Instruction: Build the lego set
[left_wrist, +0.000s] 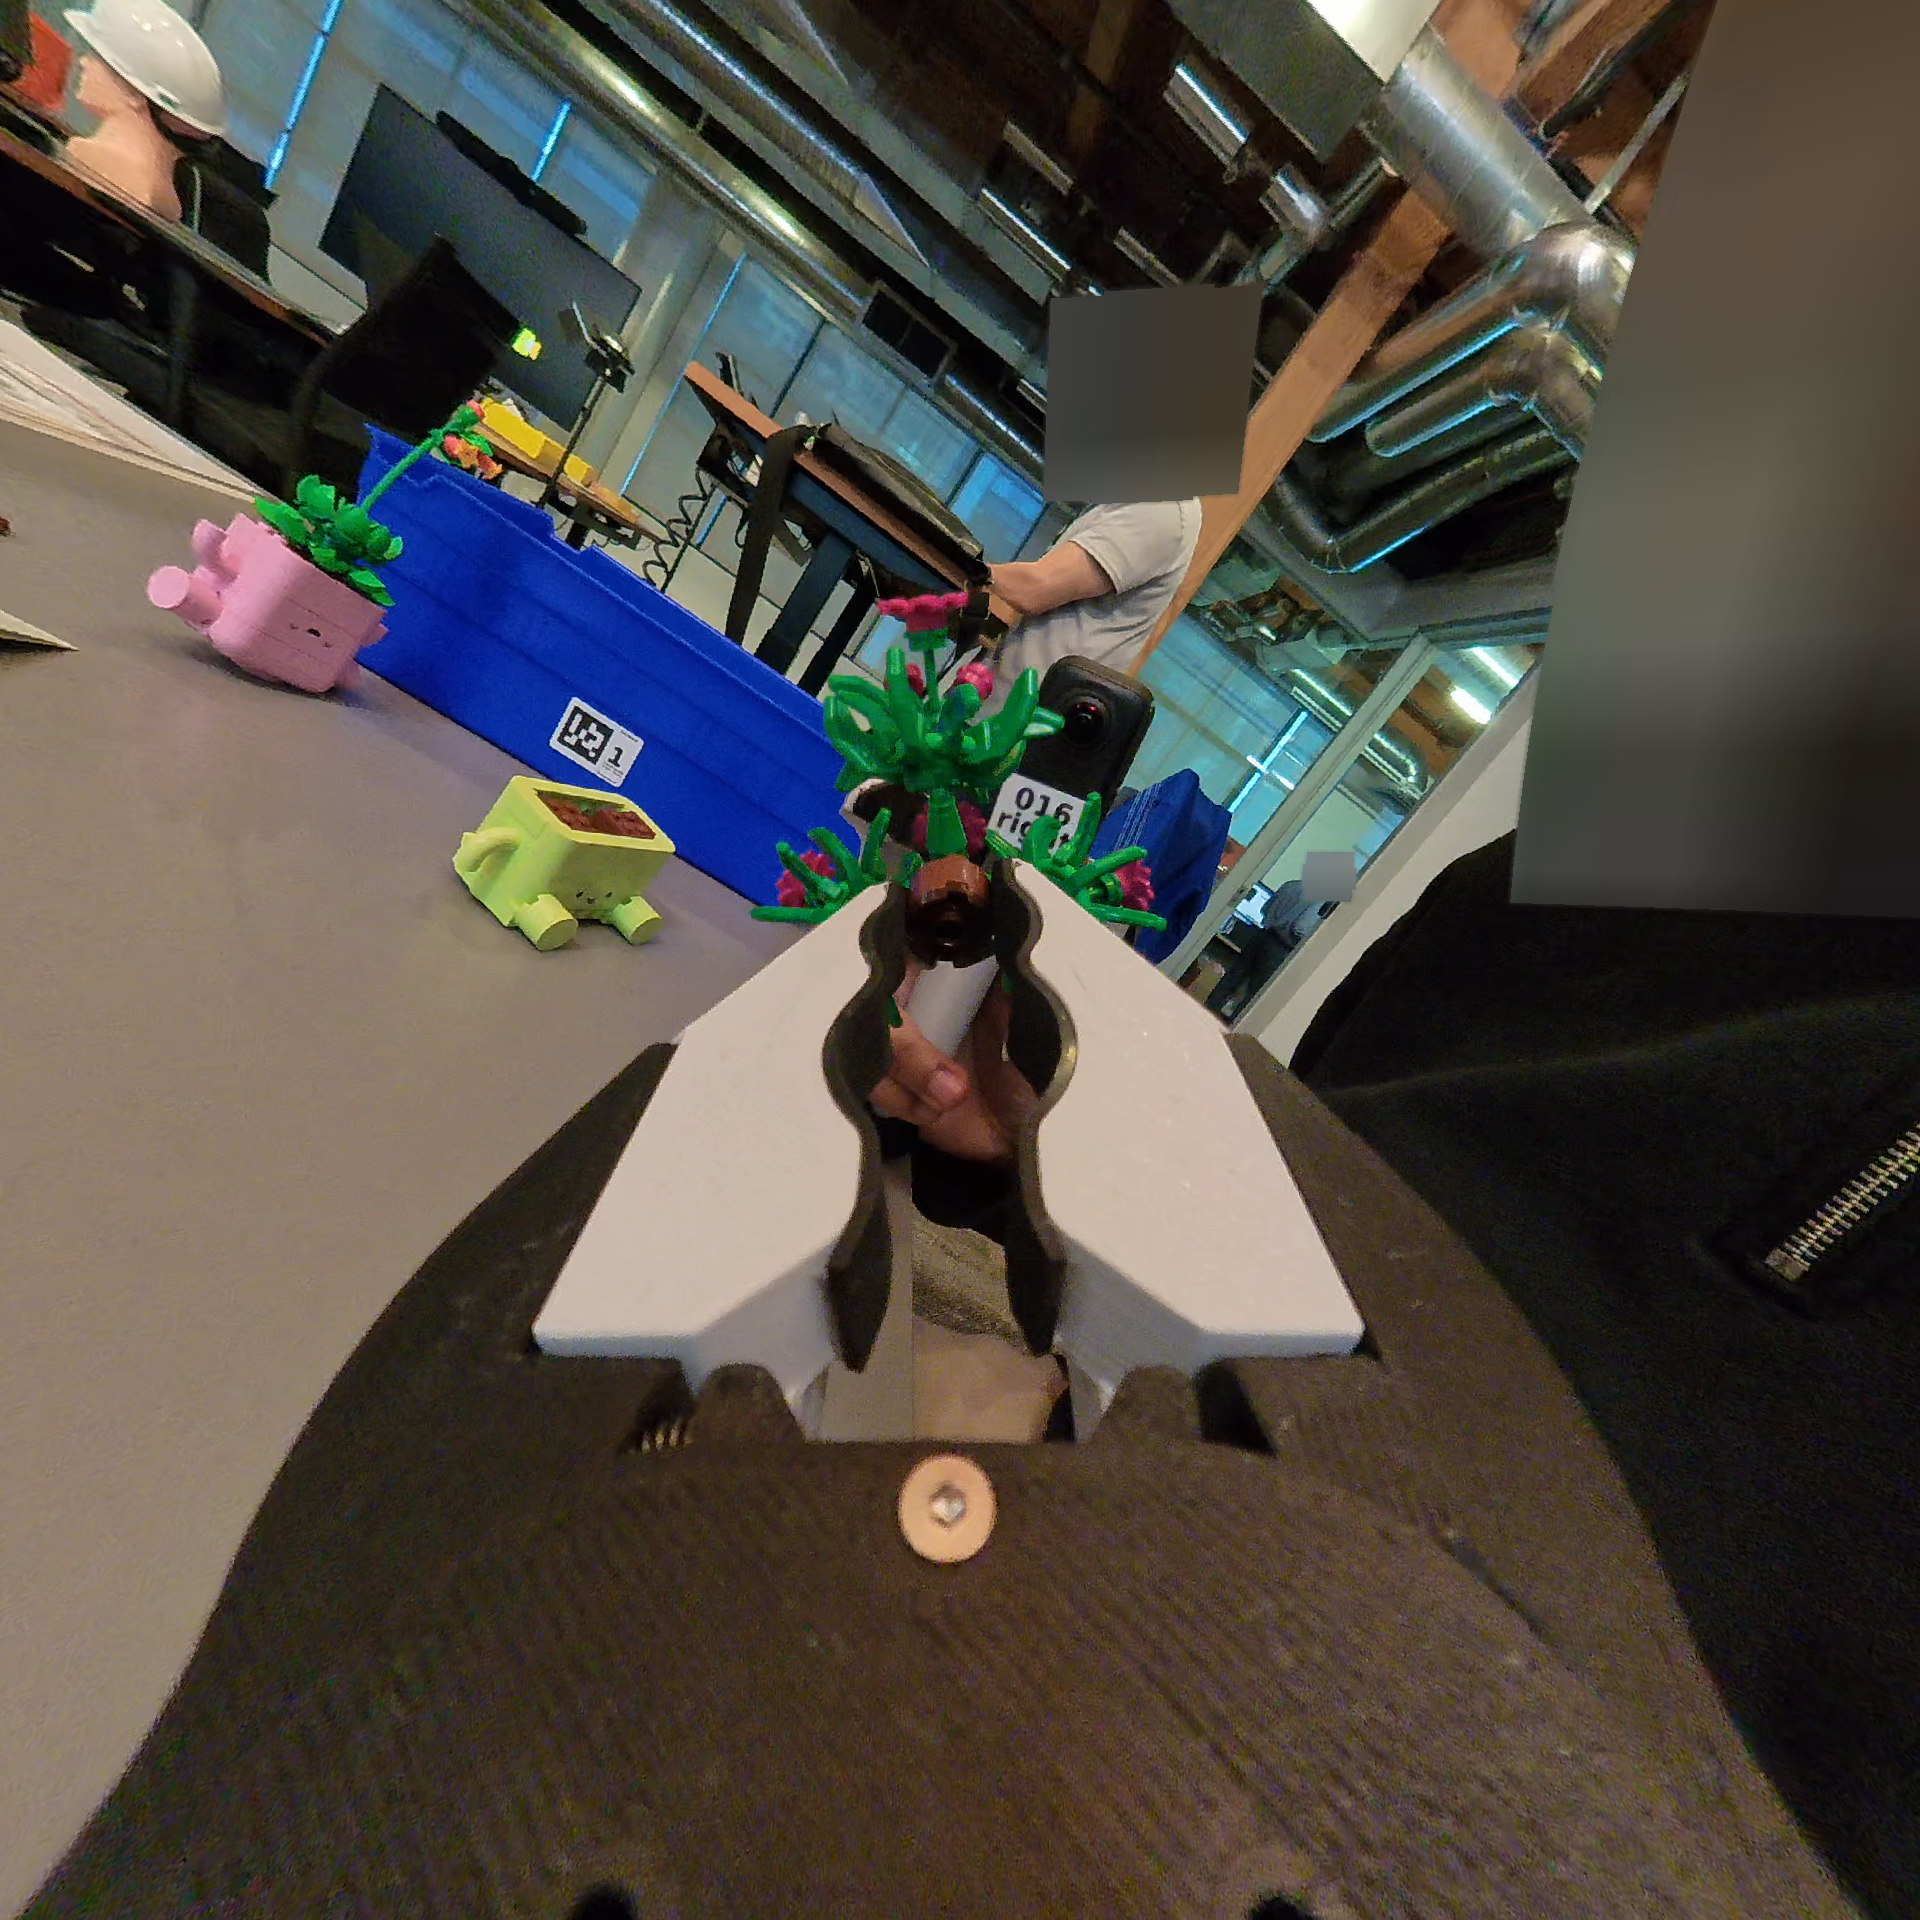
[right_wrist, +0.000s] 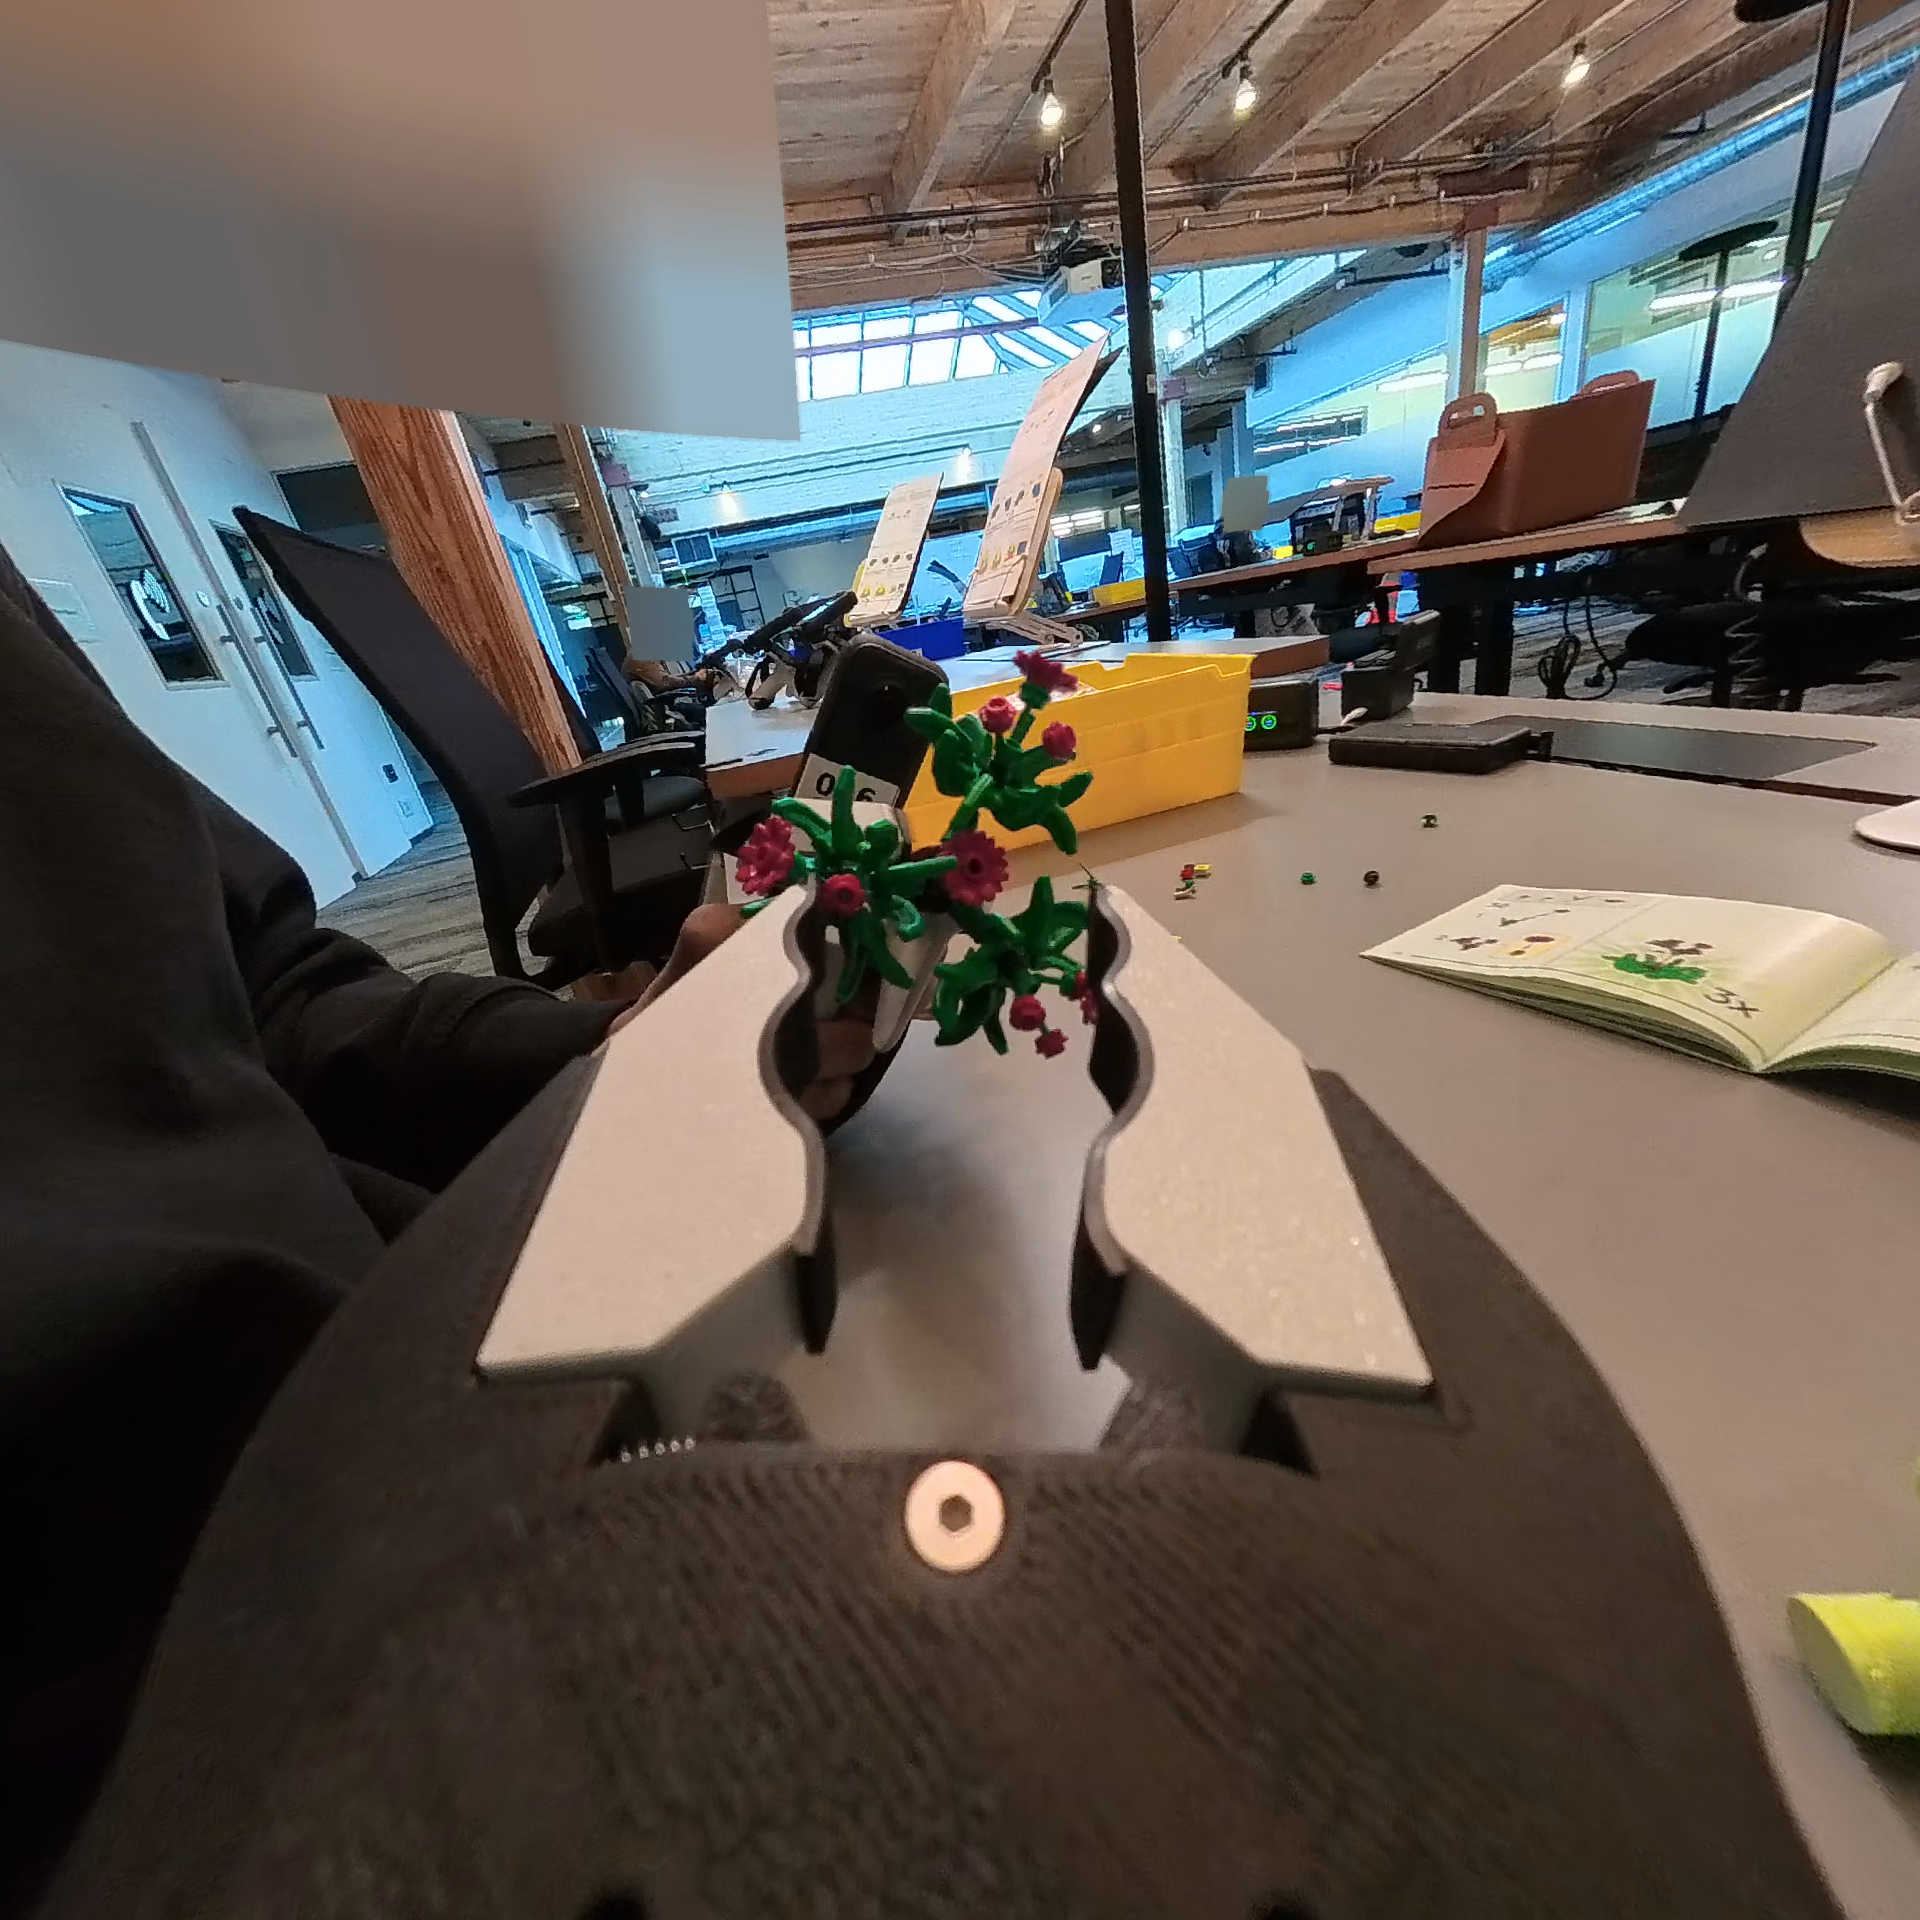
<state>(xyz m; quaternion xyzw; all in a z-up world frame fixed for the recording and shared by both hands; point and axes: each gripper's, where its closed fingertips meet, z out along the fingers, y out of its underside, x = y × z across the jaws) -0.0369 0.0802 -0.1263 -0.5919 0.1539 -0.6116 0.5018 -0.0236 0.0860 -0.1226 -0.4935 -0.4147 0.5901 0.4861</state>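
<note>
My left gripper (left_wrist: 948, 894) is shut on the brown round base (left_wrist: 948, 902) of a lego plant (left_wrist: 935, 738) with green leaves and pink flowers, held up above the grey table (left_wrist: 208, 1039). In the right wrist view the same plant (right_wrist: 977, 852) sits at the tips of my right gripper (right_wrist: 951, 914), whose jaws stand wide apart around a lower leafy sprig (right_wrist: 1003, 966). The right tip touches a leaf but does not clamp it. The left gripper's white fingers (right_wrist: 904, 977) show behind the plant.
A lime lego pot (left_wrist: 566, 862) and a tipped pink pot with a plant (left_wrist: 275, 613) lie by a blue bin (left_wrist: 582, 644). An open instruction booklet (right_wrist: 1662, 977), loose small pieces (right_wrist: 1195, 878) and a yellow bin (right_wrist: 1143, 738) are to the right. A person's dark jacket fills the near side. The tips of both grippers are at nearly the same place.
</note>
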